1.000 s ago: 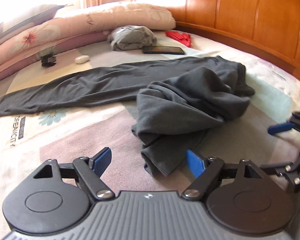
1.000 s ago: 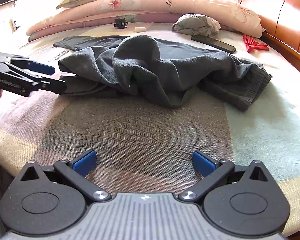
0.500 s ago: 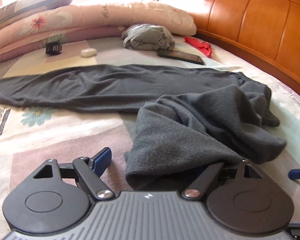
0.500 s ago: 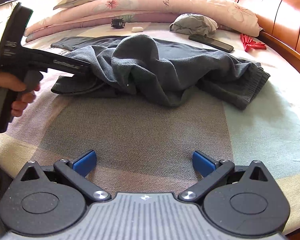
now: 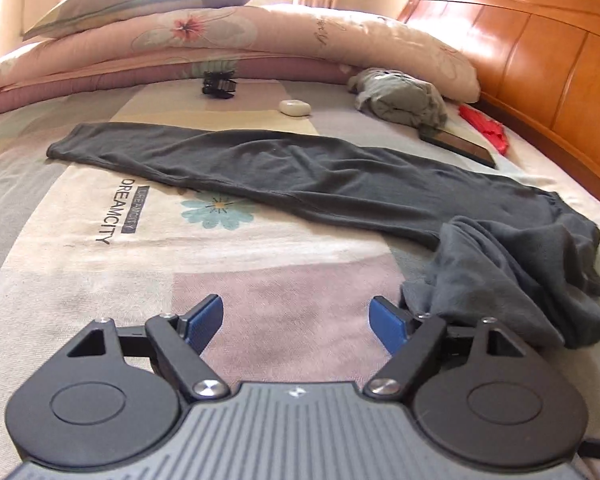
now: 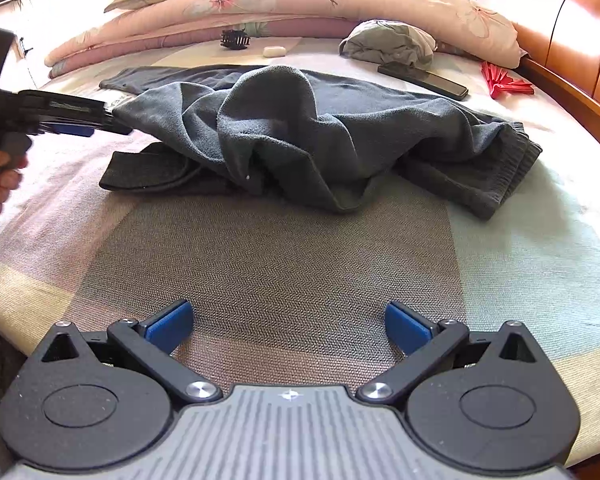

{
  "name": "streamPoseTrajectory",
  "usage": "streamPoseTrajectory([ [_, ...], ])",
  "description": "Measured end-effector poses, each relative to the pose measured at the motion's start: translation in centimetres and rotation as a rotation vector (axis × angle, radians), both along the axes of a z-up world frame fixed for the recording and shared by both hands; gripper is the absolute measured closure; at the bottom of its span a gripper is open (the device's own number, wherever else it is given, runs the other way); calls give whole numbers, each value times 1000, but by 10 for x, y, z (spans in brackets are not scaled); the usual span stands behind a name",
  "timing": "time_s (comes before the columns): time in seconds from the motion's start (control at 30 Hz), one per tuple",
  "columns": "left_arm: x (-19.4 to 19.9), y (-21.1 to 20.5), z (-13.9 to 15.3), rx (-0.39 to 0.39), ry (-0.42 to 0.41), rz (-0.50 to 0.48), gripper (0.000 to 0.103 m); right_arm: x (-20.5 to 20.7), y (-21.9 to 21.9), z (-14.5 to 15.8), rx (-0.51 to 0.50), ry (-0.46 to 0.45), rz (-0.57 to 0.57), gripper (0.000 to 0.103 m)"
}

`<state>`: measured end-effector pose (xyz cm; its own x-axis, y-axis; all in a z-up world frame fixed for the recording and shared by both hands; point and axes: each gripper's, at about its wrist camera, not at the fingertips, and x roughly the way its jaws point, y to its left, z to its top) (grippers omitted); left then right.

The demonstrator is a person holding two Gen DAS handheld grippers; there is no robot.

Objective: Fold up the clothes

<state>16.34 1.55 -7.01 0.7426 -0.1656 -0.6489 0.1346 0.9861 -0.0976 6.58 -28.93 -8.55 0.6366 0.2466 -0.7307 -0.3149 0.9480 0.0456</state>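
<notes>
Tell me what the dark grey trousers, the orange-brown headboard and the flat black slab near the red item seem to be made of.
Dark grey trousers: soft knit, probably fleece-lined; fuzzy nap on the turned-out part, ribbed waistband.
Orange-brown headboard: wood or wood veneer, glossy varnish; panel grooves and bright sheen.
Flat black slab: looks like a phone, glass or glossy plastic; smooth reflective face.

Dark grey trousers [image 5: 340,184], one leg flat, the other bunched
</notes>
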Motion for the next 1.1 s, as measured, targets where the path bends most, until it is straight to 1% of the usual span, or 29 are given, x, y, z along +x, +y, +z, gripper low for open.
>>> streamPoseTrajectory([
  [0.1, -13, -3, 2, 6, 8, -54, 22, 4, 2, 6, 21, 29, -3, 0],
  [0.2, -23, -10, 3, 7, 28, -117, 22, 3, 10, 15, 106, 12, 66, 0],
  [0.23, -25, -12, 3, 9, 36, -144, 22, 3, 15, 17, 115, -2, 94, 2],
  [0.3, -29, -16, 5, 29, 51, -207, 22, 4, 27, 20, 112, -24, 144, 12],
  [0.33, -32, -17, 7, 45, 53, -244, 22, 6, 33, 20, 101, -25, 160, 19],
  [0.37, -35, -18, 9, 63, 52, -282, 22, 8, 39, 21, 90, -25, 177, 22],
  [0.4, -40, -20, 11, 88, 39, -321, 22, 9, 45, 21, 79, -26, 193, 24],
  [0.47, -50, -23, 14, 131, 14, -390, 22, 12, 56, 21, 63, -24, 219, 30],
  [0.53, -60, -27, 13, 159, -16, -444, 23, 14, 61, 18, 69, -7, 216, 34],
  [0.57, -64, -29, 11, 176, -35, -471, 24, 14, 62, 17, 74, 4, 211, 35],
  [0.63, -70, -37, 5, 229, -77, -521, 27, 14, 60, 15, 86, 18, 196, 35],
  [0.7, -72, -47, -4, 293, -111, -558, 34, 12, 56, 14, 97, 25, 183, 34],
  [0.77, -68, -55, -10, 346, -139, -570, 38, 11, 53, 13, 108, 32, 171, 34],
  [0.8, -66, -59, -13, 369, -154, -573, 43, 10, 51, 13, 113, 35, 164, 34],
  [0.93, -60, -75, -15, 453, -216, -608, 44, 8, 42, 11, 134, 34, 151, 34],
  [1.0, -61, -86, -17, 527, -238, -637, 44, 7, 39, 10, 149, 32, 148, 34],
  [1.1, -69, -103, -22, 661, -271, -672, 44, 6, 37, 10, 162, 29, 145, 33],
])
